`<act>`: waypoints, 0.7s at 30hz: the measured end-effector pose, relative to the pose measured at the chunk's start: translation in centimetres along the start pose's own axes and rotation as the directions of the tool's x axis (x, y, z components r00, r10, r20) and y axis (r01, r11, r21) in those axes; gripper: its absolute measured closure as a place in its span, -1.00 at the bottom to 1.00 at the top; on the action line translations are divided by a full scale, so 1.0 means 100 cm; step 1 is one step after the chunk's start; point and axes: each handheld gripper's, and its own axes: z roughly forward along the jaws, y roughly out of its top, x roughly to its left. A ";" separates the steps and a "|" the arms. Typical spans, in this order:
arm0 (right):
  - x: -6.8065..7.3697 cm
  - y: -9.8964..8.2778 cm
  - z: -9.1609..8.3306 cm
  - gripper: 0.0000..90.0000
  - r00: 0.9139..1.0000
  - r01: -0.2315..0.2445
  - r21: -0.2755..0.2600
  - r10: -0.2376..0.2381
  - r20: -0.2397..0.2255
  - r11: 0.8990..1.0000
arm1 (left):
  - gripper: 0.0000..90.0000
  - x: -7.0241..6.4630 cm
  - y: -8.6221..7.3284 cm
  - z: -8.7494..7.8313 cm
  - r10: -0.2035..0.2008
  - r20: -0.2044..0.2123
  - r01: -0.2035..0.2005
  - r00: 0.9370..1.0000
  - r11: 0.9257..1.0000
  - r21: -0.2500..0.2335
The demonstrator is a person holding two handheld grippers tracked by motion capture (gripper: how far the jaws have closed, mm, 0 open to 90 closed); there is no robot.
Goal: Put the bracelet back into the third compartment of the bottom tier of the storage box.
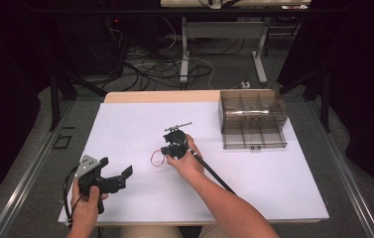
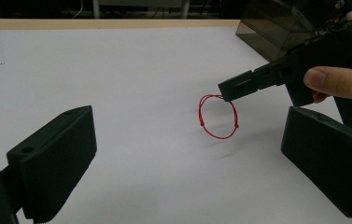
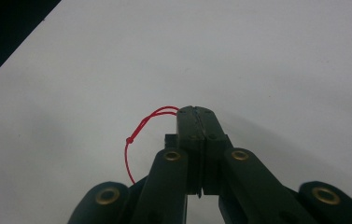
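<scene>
Left gripper (image 1: 116, 174) sits at about 7 o'clock on the white table (image 1: 274, 183), near the front edge, held in the person's left hand (image 1: 86, 201). Jaws spread wide, nothing between them; in the left gripper view both black pads frame bare table.

Right gripper (image 1: 165, 151) is further in, near table centre, held in the right hand (image 1: 187, 161), forearm coming in from 5 o'clock. Its jaws are pressed together and pinching the red string loop (image 1: 157, 158) at the loop's upper edge. In the right gripper view the closed tips (image 3: 196, 112) sit right on the string (image 3: 138, 130), which curves off to 9 o'clock with a small knot on it. In the left gripper view the loop (image 2: 218, 116) hangs from the right gripper's tip (image 2: 232, 91), rest of it appears to lie on the table; two small knots visible, one each side.

Whether the loop is lifted clear of the table: cannot tell.

Far right, at about 2 o'clock, a clear smoky plastic organizer box (image 1: 252, 119) with divided compartments, well apart from both grippers. Contents not readable.

Beyond the table: floor with cables (image 1: 150, 69) and table legs (image 1: 184, 54).
</scene>
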 end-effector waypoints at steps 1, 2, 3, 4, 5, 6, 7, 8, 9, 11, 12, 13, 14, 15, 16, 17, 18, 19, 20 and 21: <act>-0.001 0.000 -0.001 1.00 1.000 -0.005 -0.007 0.005 -0.004 1.000 | -0.92 0.000 0.000 0.000 0.000 0.000 0.000 1.000 1.000 0.000; -0.002 0.001 -0.002 1.00 1.000 -0.005 -0.011 0.005 0.002 1.000 | -0.92 0.000 0.000 0.000 0.001 0.000 -0.001 1.000 1.000 0.000; -0.003 0.001 -0.004 1.00 1.000 -0.004 -0.012 0.004 0.003 1.000 | -0.92 0.000 0.000 0.000 0.002 0.001 -0.002 1.000 1.000 0.000; -0.004 0.002 -0.005 1.00 1.000 -0.007 -0.006 0.007 0.007 1.000 | -0.92 0.000 0.000 0.000 -0.003 0.001 0.003 1.000 1.000 -0.001; -0.006 0.003 -0.008 1.00 1.000 -0.004 -0.006 0.005 0.012 1.000 | -0.92 0.000 0.000 0.000 -0.003 0.001 0.003 1.000 1.000 -0.001; -0.006 0.003 -0.008 1.00 1.000 -0.004 -0.006 0.005 0.012 1.000 | -0.92 0.000 0.000 0.000 -0.003 0.002 0.003 1.000 1.000 -0.001; -0.008 0.003 -0.009 1.00 1.000 -0.002 -0.015 0.003 0.012 1.000 | -0.92 0.000 0.000 0.000 -0.002 0.001 0.002 1.000 1.000 -0.001; -0.009 0.003 -0.011 1.00 1.000 -0.001 -0.019 0.002 0.013 1.000 | -0.92 0.000 0.000 0.000 -0.002 0.002 0.002 1.000 1.000 -0.001; -0.009 0.004 -0.012 1.00 1.000 -0.002 -0.023 0.003 0.014 1.000 | -0.92 0.000 0.000 0.000 -0.002 0.002 0.002 1.000 1.000 0.000; -0.012 0.004 -0.014 1.00 1.000 0.003 -0.033 -0.002 0.015 0.999 | -0.92 0.000 0.000 0.000 -0.002 0.001 0.002 1.000 1.000 0.000; -0.012 0.004 -0.016 1.00 1.000 0.004 -0.035 -0.003 0.016 0.999 | -0.92 0.000 0.000 0.000 0.003 0.000 -0.003 1.000 1.000 0.001; -0.013 0.005 -0.017 1.00 1.000 0.006 -0.033 -0.005 0.023 0.999 | -0.92 0.000 0.000 0.000 0.003 0.000 -0.003 1.000 1.000 0.001; -0.014 0.005 -0.018 1.00 1.000 0.002 -0.040 -0.001 0.020 0.999 | -0.92 0.000 0.000 0.000 0.003 0.000 -0.003 1.000 1.000 0.001; -0.015 0.005 -0.019 1.00 1.000 0.000 -0.040 0.001 0.019 0.999 | -0.92 0.000 0.000 0.000 0.003 0.000 -0.003 1.000 1.000 0.001; -0.015 0.005 -0.020 1.00 1.000 -0.002 -0.044 0.003 0.020 0.999 | -0.92 0.000 0.000 0.000 0.002 -0.001 -0.002 1.000 1.000 0.001; -0.016 0.006 -0.022 1.00 1.000 0.001 -0.044 0.000 0.022 0.999 | -0.92 0.000 0.000 0.000 0.002 -0.001 -0.002 1.000 1.000 0.000; -0.017 0.006 -0.023 1.00 1.000 0.004 -0.047 -0.003 0.023 0.999 | -0.92 -0.001 0.000 0.000 -0.003 0.000 0.003 1.000 1.000 0.000; -0.017 0.007 -0.025 1.00 1.000 0.002 -0.044 -0.001 0.023 0.999 | -0.92 -0.001 0.000 0.000 -0.002 0.000 0.002 1.000 1.000 0.000; -0.018 0.007 -0.026 1.00 1.000 0.002 -0.045 -0.001 0.027 0.999 | -0.92 -0.001 0.000 0.000 -0.002 0.000 0.002 1.000 1.000 0.000; -0.018 0.007 -0.027 1.00 1.000 0.000 -0.045 0.001 0.027 0.999 | -0.92 -0.001 0.000 0.000 -0.002 0.000 0.002 1.000 1.000 0.000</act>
